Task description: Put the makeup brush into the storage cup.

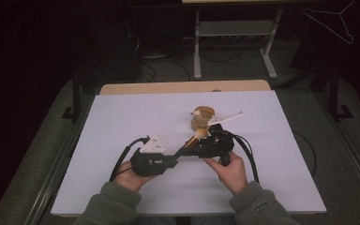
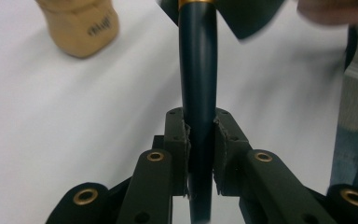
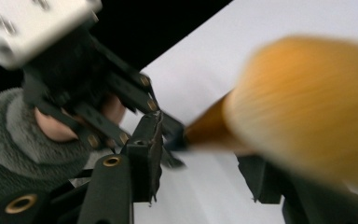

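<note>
A makeup brush (image 1: 199, 135) with a dark blue handle (image 2: 198, 70), a gold ferrule and orange bristles (image 3: 307, 102) hangs over the white table sheet (image 1: 122, 117). My left gripper (image 1: 176, 154) is shut on the handle, and its pads (image 2: 221, 140) press on both sides (image 2: 199, 121). It reaches in from the left and is also seen across the sheet (image 3: 168, 135), clamped on the handle's end. My right gripper (image 1: 193, 144) sits at the ferrule end. Its jaws (image 3: 205, 149) stand apart, and the blurred brush crosses between them without a clear press.
A tan wooden holder (image 1: 201, 118) with printing on its side (image 2: 81, 25) stands just beyond the brush. The sheet lies on a wooden table (image 1: 183, 87). Metal table legs (image 1: 197, 47), cables and a wire hanger (image 1: 333, 18) lie in the dark beyond.
</note>
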`<state>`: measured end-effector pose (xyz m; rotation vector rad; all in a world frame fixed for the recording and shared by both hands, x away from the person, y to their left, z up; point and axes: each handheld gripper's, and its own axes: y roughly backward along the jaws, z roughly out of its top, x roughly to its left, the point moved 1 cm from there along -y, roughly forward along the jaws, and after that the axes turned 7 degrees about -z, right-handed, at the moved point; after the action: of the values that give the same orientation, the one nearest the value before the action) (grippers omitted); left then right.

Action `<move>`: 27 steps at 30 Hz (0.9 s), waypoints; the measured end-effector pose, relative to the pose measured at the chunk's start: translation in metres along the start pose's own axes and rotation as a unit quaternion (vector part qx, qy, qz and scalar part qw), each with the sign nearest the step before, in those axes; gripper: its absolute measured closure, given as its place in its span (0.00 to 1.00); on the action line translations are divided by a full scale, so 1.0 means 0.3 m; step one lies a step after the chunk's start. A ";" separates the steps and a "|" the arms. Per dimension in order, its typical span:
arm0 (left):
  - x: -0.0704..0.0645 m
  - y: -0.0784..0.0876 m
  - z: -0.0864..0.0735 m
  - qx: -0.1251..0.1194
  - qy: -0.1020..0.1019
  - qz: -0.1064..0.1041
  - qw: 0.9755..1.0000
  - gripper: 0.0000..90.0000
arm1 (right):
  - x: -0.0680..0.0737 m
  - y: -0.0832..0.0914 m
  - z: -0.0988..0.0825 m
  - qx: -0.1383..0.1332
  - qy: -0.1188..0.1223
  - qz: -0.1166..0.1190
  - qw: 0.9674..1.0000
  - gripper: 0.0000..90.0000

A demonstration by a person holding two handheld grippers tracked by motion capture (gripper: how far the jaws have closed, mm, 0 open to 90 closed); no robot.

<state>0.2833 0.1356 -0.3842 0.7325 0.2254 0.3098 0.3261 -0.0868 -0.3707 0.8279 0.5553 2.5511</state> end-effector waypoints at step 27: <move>0.002 0.047 -0.069 0.008 0.008 0.012 1.000 0.70 | 0.037 0.036 0.067 0.080 0.065 -0.064 0.993 0.78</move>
<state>0.2745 0.1586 -0.3896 0.7494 0.2337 0.3371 0.3277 -0.0856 -0.3455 0.6572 0.8354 2.4797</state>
